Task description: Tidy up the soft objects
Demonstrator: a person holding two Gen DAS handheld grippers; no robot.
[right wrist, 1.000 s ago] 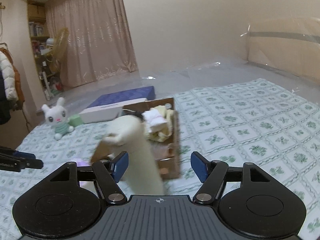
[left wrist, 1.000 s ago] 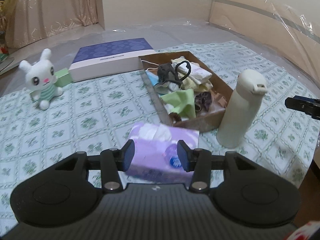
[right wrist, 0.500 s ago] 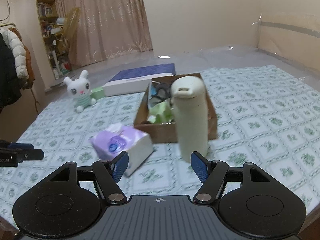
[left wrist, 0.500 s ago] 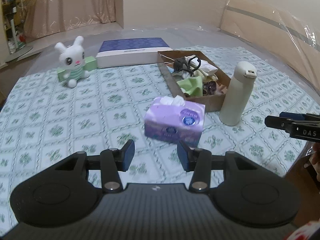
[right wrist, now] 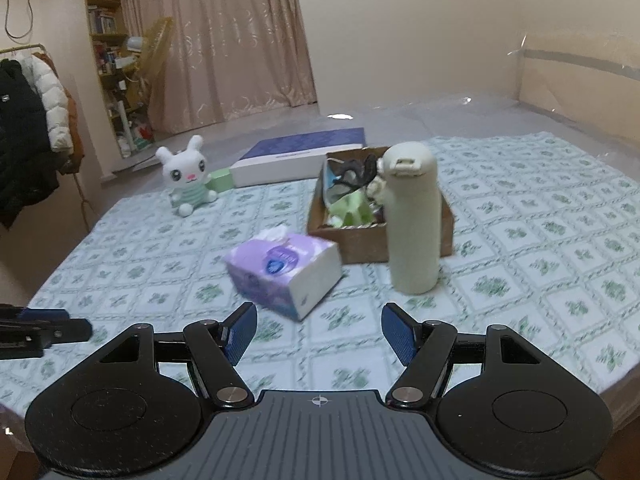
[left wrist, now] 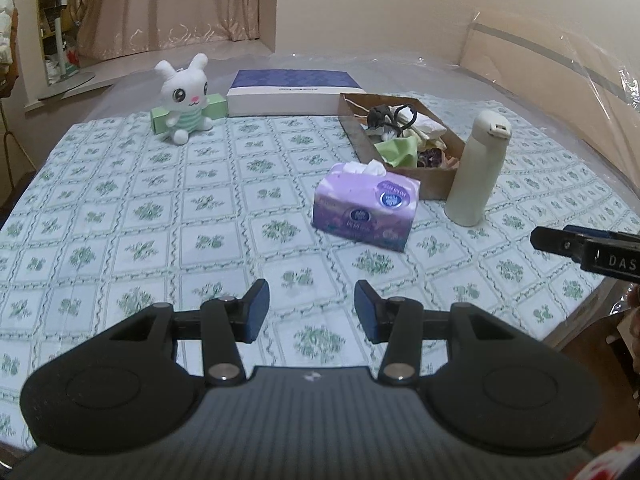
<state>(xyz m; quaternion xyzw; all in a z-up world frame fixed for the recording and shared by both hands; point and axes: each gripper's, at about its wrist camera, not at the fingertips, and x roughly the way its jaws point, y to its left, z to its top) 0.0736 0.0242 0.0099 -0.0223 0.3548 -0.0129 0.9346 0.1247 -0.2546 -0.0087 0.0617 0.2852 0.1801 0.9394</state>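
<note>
Pinkish curtains (right wrist: 240, 40) hang at the back of the room, with a shelf (right wrist: 106, 40) and coats (right wrist: 28, 120) on a rail to their left; before them lies a bed under a green-patterned cloth (left wrist: 160, 220), with clear plastic sheeting beyond the cloth's far edge.

Near the cloth's far left corner sits a white plush rabbit (left wrist: 184, 96) in a striped green top, leaning against a small green box (left wrist: 214, 106); just right of it, at the far edge, lies a flat blue-and-white box (left wrist: 294, 92). Right of centre stands a brown cardboard tray (left wrist: 436, 184) holding soft things: a green cloth (left wrist: 396, 148), pale folded fabrics and something black with straps (possibly a mask or hairband, the view is too small to say). A purple tissue pack (left wrist: 366, 204) lies on the cloth just off the tray's near left corner, a white tissue poking from its top; a cream bottle (left wrist: 478, 168) stands upright against the tray's near right corner, lid closed.

Left gripper (left wrist: 312, 312) hangs over the near part of the cloth, jaws parted and holding nothing, well short of the tissue pack; right gripper (right wrist: 318, 334) likewise hovers above the near edge, jaws spread wide and empty, with the tissue pack just ahead and the bottle ahead to the right; each gripper's tip shows at the side of the other's view.
</note>
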